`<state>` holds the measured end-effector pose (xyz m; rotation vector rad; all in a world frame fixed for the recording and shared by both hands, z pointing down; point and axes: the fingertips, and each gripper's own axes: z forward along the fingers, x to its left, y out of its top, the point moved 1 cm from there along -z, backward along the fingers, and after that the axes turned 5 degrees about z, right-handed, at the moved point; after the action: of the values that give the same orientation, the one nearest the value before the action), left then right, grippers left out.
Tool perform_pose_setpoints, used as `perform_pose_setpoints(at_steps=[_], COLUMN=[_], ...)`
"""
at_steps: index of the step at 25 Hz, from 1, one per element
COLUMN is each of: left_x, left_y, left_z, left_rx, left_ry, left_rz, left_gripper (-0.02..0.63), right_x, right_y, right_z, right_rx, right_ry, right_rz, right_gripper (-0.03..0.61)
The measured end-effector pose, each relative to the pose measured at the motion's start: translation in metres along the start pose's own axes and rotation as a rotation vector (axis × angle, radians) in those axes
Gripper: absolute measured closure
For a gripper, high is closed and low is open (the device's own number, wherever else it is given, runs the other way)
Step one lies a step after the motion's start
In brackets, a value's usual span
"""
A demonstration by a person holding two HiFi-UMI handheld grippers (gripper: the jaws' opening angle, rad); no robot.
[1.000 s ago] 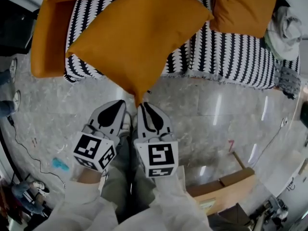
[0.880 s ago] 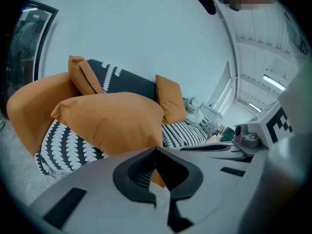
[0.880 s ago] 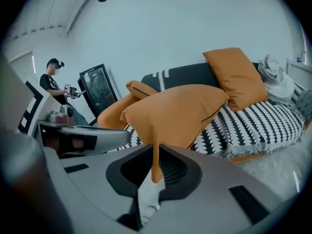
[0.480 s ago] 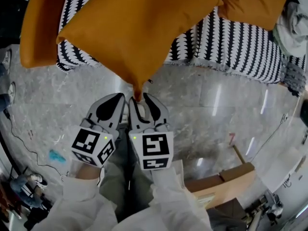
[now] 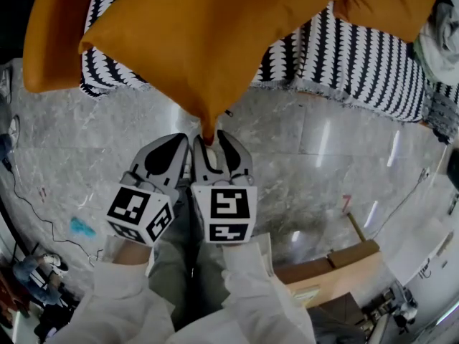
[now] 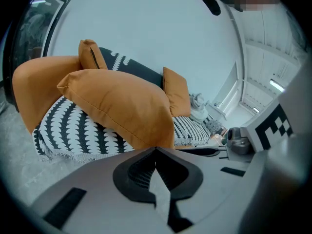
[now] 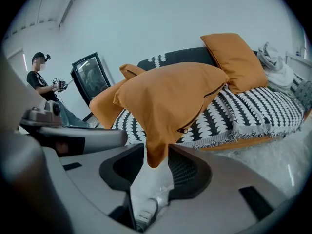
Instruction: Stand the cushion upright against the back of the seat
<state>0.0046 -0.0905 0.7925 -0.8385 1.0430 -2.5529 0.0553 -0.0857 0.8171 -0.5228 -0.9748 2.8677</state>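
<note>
A big orange cushion (image 5: 201, 41) lies tilted over the front edge of the black-and-white patterned seat (image 5: 344, 56), its lowest corner hanging toward the floor. That corner hangs between the fingers of my right gripper (image 5: 208, 143), whose jaws have just been opening; they stand apart and do not press on it. In the right gripper view the corner (image 7: 157, 152) dangles in the gap of the right gripper (image 7: 156, 161). My left gripper (image 5: 182, 142) is shut and empty just left of the corner. In the left gripper view the cushion (image 6: 122, 106) rises right behind the left gripper (image 6: 156, 149). The dark seat back (image 7: 180, 57) is behind.
Two more orange cushions sit on the seat, one at the left end (image 5: 50, 34) and one at the back right (image 5: 391, 2). Grey clothes (image 5: 437, 45) lie at the right end. A cardboard box (image 5: 337, 271) and a cable (image 5: 29, 206) are on the marble floor. A person (image 7: 44, 82) stands by a screen (image 7: 90, 77).
The right jaws went from shut on the cushion's corner to open around it. Both grippers sank a little, and the cushion settled lower over the seat edge.
</note>
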Motion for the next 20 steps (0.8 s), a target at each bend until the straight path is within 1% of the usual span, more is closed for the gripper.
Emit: perform_pose_setpoints(at_steps=[4,9,10,15,20], left_x=[0.001,0.007,0.007,0.006,0.003], left_y=[-0.007,-0.009,-0.009,-0.007,0.0], left_z=[0.002,0.003,0.002,-0.002,-0.007], left_rx=[0.005,0.012,0.011,0.007,0.002], left_ry=[-0.005,0.003,0.006,0.004,-0.001], left_rz=[-0.005,-0.022,-0.023,-0.03,-0.022], left_gripper=[0.607,0.606,0.606,0.606,0.606], right_x=[-0.004,-0.003,-0.003,-0.005,-0.002], right_y=[-0.005,-0.008,-0.008,-0.007,0.003], right_z=[0.005,0.009,0.009,0.006,-0.001], right_rx=[0.001,0.017,0.018,0.013,-0.002], right_ry=[-0.016,-0.014,-0.017,-0.038,-0.009], right_rz=[-0.001,0.001,0.001,0.008,0.031], right_gripper=[0.434,0.436,0.44,0.499,0.512])
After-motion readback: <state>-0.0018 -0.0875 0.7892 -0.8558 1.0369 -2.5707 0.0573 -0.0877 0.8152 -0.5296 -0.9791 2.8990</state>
